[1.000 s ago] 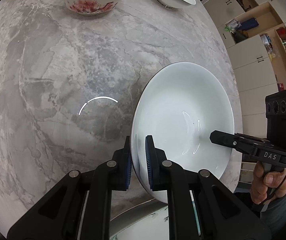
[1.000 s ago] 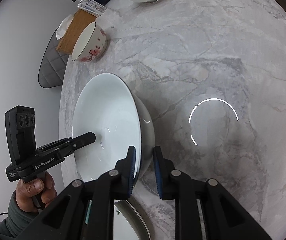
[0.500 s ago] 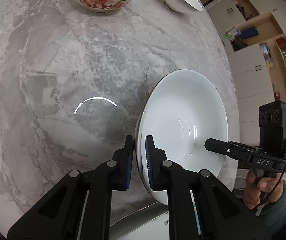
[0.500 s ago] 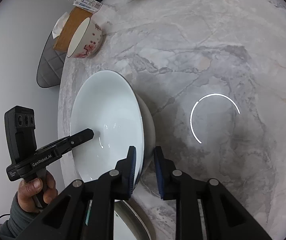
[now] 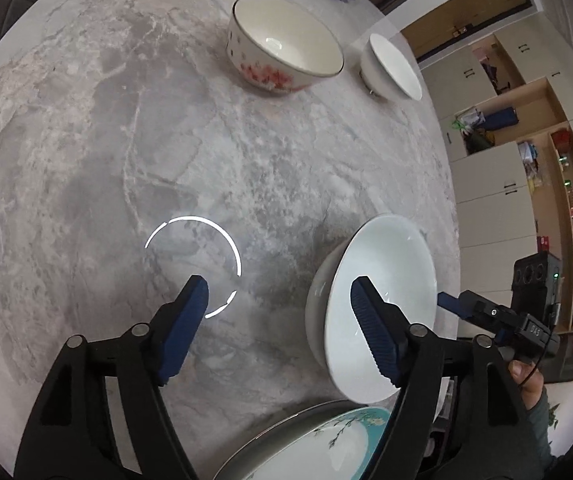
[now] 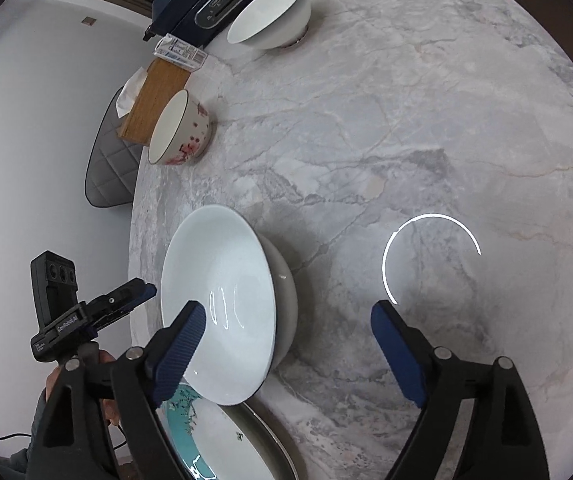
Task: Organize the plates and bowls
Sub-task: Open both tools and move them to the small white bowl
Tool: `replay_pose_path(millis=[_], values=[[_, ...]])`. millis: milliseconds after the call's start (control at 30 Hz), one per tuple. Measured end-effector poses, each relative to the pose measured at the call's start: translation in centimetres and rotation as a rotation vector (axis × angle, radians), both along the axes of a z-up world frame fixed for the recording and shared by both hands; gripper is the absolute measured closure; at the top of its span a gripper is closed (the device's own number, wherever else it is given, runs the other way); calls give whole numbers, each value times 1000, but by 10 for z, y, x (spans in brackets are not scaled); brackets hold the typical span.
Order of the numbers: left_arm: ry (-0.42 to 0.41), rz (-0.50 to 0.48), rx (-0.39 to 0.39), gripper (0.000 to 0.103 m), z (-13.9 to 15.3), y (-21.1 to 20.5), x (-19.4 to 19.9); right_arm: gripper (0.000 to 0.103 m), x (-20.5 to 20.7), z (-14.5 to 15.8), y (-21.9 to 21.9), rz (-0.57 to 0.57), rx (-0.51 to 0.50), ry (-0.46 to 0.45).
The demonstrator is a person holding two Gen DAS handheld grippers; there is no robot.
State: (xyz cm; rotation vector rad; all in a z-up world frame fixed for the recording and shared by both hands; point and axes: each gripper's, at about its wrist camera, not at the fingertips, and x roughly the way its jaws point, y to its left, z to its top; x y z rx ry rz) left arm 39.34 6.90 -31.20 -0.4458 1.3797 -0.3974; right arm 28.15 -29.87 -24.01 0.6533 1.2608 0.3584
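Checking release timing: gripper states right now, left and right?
Left gripper: open, just opened, holding nothing.
Right gripper: open, just opened, off the large white bowl.

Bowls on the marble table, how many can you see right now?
3: a big white bowl near the front edge, a red-flowered bowl farther back, a small white bowl beyond. The plate nearest the cameras isn't counted.

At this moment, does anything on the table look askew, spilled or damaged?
Nothing stands out. The large white bowl sits on the marble table near its edge, no spills or chips visible. Both grippers' jaws have just opened, clear of its rim.
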Motion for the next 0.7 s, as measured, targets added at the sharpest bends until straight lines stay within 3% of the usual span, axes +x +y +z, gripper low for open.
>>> replay_pose_path(millis=[33,67,100,267,367,567,700], values=[[-18,14,-21,20,7,1,5,6,3,2,-3,-15,7,-8],[-31,24,-46,3,14,1,11,0,8,3,-6,-34,18,-17],[-44,22,-57,0,21,-2,18,0,14,5,-10,-50,24,-26],[-172,-72,51,0,56,-40,59,0,55,21,-20,-70,27,-81],[-199,-70,47,0,64,-60,95,0,87,29,-29,-83,21,-123],[-188,-113,76,0,60,-109,169,0,148,31,-49,-134,66,-185],[-178,-137,130,0,51,-140,220,0,184,20,-65,-175,99,-148]])
